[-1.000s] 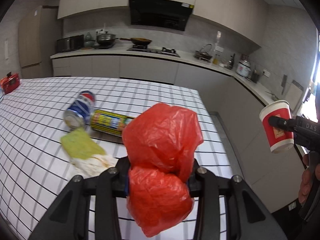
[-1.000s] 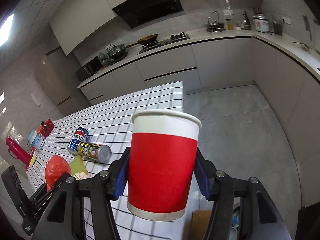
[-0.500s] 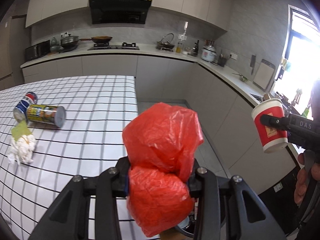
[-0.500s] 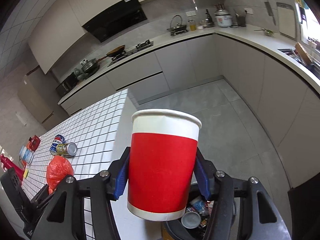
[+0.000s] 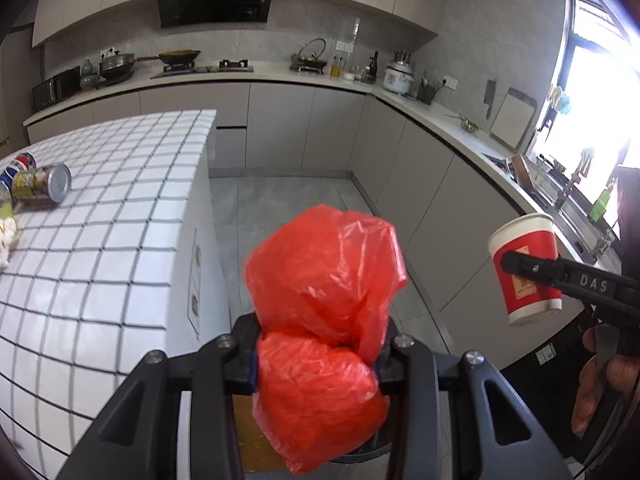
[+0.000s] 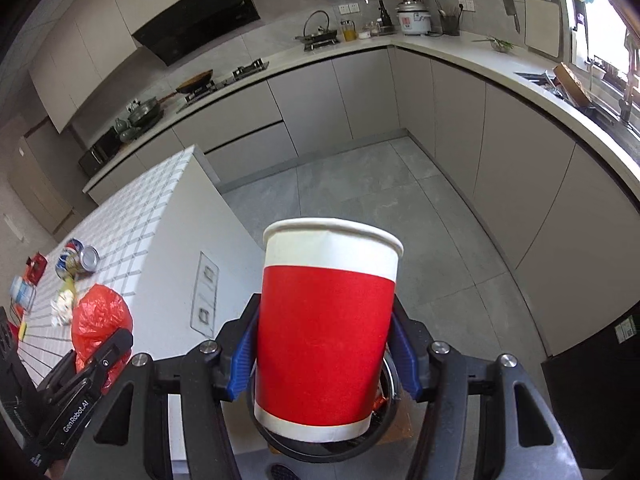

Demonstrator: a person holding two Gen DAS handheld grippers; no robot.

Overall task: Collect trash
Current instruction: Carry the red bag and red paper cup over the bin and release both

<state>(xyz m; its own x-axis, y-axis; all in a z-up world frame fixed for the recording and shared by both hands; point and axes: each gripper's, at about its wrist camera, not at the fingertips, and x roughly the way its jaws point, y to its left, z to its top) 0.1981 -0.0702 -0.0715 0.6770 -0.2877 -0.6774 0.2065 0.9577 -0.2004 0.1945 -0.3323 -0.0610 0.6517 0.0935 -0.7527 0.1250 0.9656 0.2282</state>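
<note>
1. Here, two grippers each carry one piece of trash: the left gripper point(image 5: 318, 354) is clamped tight on a crumpled red plastic bag point(image 5: 324, 300), and the right gripper point(image 6: 324, 354) has its jaws part-way apart, pressed on an upright red-and-white paper cup point(image 6: 326, 324).
2. Two drink cans point(image 5: 38, 188) lie on their sides on the white tiled counter point(image 5: 112, 240), with one crumpled white tissue point(image 6: 62, 306) nearby.
3. Only the right wrist view shows the round black bin point(image 6: 390, 380) under the cup; the left wrist view alone shows a hand point(image 5: 604, 384) on the right gripper's handle.
</note>
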